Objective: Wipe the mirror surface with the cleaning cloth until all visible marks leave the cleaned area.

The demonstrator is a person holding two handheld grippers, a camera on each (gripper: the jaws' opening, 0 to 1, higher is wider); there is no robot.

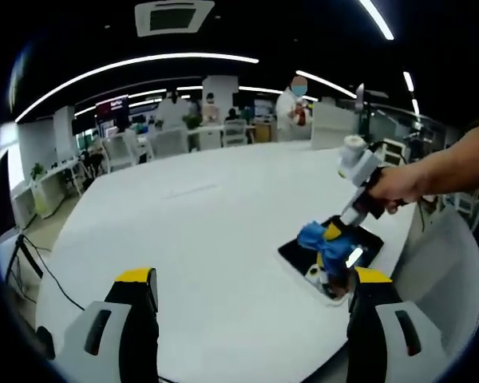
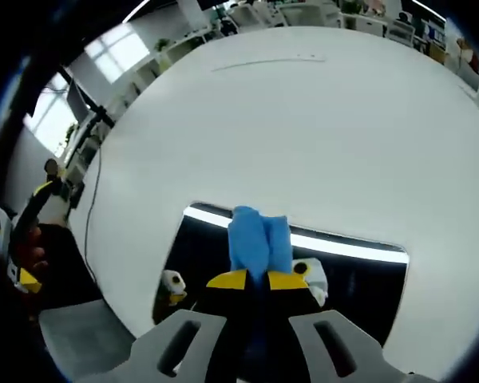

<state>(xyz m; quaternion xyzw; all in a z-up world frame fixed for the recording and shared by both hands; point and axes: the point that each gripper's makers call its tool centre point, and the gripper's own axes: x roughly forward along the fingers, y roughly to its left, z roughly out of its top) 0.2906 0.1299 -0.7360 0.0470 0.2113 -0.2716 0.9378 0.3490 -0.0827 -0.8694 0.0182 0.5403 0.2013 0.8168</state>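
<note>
White and wide, the table (image 1: 207, 215) stands in an open office with desks, chairs and long ceiling lights behind it. At the left of the left gripper view, the left gripper (image 1: 251, 283) rises from the bottom with its two yellow-tipped jaws spread far apart, nothing between them, above the bare table top. Further right in this view lies the mirror (image 1: 295, 254), a dark flat rectangle near the table edge. On it is the blue cleaning cloth (image 1: 315, 238), and the right gripper (image 1: 333, 233) comes down on it, held by a person's hand (image 1: 395, 187).

In the right gripper view, the left gripper (image 2: 33, 209) shows small at the far left, beyond the table edge. In the middle, the mirror (image 2: 367, 275) reflects a bright light strip. The right gripper (image 2: 257, 279) pinches the cleaning cloth (image 2: 257, 239), jaws pressed together on it, against the mirror.
</note>
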